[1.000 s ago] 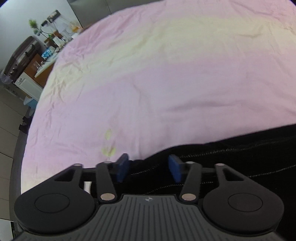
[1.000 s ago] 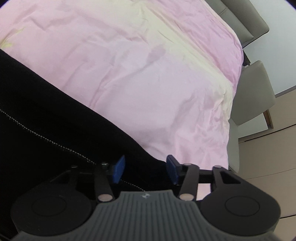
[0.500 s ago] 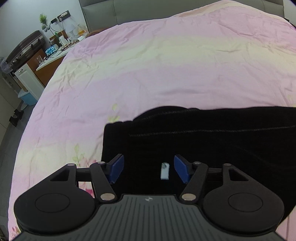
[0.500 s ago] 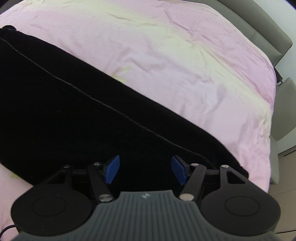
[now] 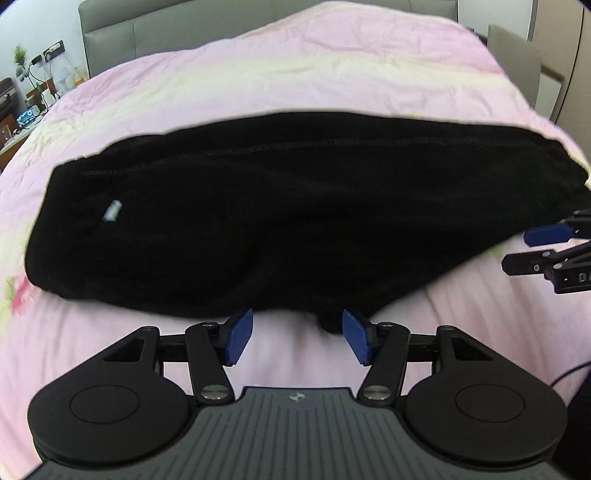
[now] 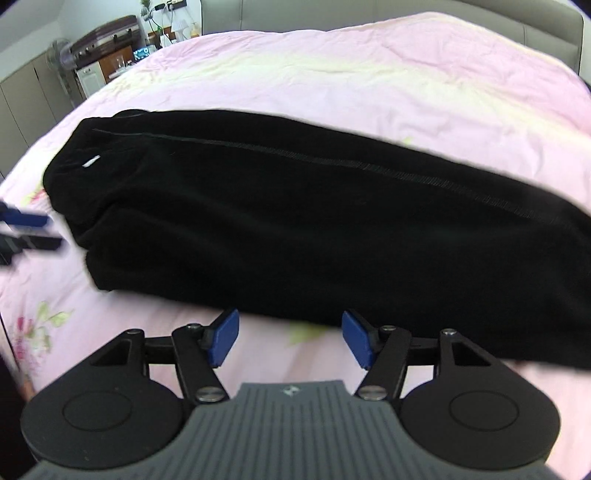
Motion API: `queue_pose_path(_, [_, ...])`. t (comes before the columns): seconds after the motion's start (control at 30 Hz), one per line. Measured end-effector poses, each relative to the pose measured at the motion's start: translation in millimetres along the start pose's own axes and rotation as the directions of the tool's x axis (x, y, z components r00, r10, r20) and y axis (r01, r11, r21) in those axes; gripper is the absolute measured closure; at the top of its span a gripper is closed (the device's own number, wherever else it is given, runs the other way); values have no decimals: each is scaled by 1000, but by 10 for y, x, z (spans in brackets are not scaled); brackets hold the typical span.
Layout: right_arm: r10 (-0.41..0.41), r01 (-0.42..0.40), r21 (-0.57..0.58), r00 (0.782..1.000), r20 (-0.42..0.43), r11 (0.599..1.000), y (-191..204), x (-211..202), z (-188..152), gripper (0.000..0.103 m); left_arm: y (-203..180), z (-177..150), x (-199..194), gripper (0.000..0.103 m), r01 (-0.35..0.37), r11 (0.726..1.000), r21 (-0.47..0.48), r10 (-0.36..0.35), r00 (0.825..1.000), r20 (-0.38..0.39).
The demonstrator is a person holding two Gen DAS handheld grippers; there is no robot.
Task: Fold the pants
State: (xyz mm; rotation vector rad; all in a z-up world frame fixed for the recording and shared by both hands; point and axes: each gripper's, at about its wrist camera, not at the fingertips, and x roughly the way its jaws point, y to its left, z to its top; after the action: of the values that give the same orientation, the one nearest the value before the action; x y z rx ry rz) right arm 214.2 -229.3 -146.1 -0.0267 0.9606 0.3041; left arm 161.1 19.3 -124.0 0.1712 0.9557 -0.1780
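The black pants (image 5: 280, 218) lie folded lengthwise across the pink bed, waistband with a small white label (image 5: 111, 211) at the left. They also show in the right wrist view (image 6: 314, 229). My left gripper (image 5: 298, 341) is open and empty, just short of the pants' near edge. My right gripper (image 6: 290, 341) is open and empty, also just short of the near edge. The right gripper's fingers (image 5: 546, 235) show at the right edge of the left wrist view. The left gripper's fingers (image 6: 26, 219) show blurred at the left edge of the right wrist view.
The pink floral bedsheet (image 5: 332, 74) covers the whole bed. A grey headboard (image 5: 177, 29) stands behind. A side table with clutter (image 6: 122, 59) and a fan (image 6: 61, 55) stand beyond the bed's far left corner. A grey chair (image 5: 513, 55) is at the far right.
Both grippers have pulled back from over the pants toward me, so the whole folded garment is now in view. Both stayed open and empty.
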Motion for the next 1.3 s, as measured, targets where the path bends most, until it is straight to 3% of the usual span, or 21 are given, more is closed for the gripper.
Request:
queue_pose_path(0.13, [12,-12,-2,1000,-7,1000,195,127,-121,44,-276,-79,333,36,-44,999,-1,44,998,-54])
queue_pose_path(0.3, [6,-6,15,1000,1,1000,233,380,-133,44,-399,69,534,38,-54,999,8,53,998,24])
queue_pose_path(0.43, [-6,6,8,1000,9,1000,212,439,-162,44,-330,191,645,55,-24,995,-94,33,995,89])
queue_pose_path(0.5, [-7,7,-5,1000,19,1000,212,445,-172,44,-301,217,623,77,-14,993,-120,29,992,120])
queue_pose_path(0.63, [-13,14,-38,1000,25,999,163,446,-153,44,-64,391,401,86,68,981,-181,-31,979,203])
queue_pose_path(0.7, [-19,22,-76,999,41,997,152,399,-142,44,40,419,283,87,101,979,-177,-64,977,204])
queue_pose_path(0.83, [10,2,-172,997,70,985,126,329,-62,44,115,652,231,87,120,979,-168,-90,980,175])
queue_pose_path(1.03, [4,34,-317,993,117,948,139,273,137,45,175,935,177,88,128,980,-155,-120,991,59])
queue_pose_path(1.17, [22,19,-365,994,108,931,127,230,229,49,160,923,138,89,133,984,-118,-134,991,0])
queue_pose_path(1.3, [49,1,-427,993,106,904,131,57,102,53,70,668,170,91,152,983,-100,-159,985,-67])
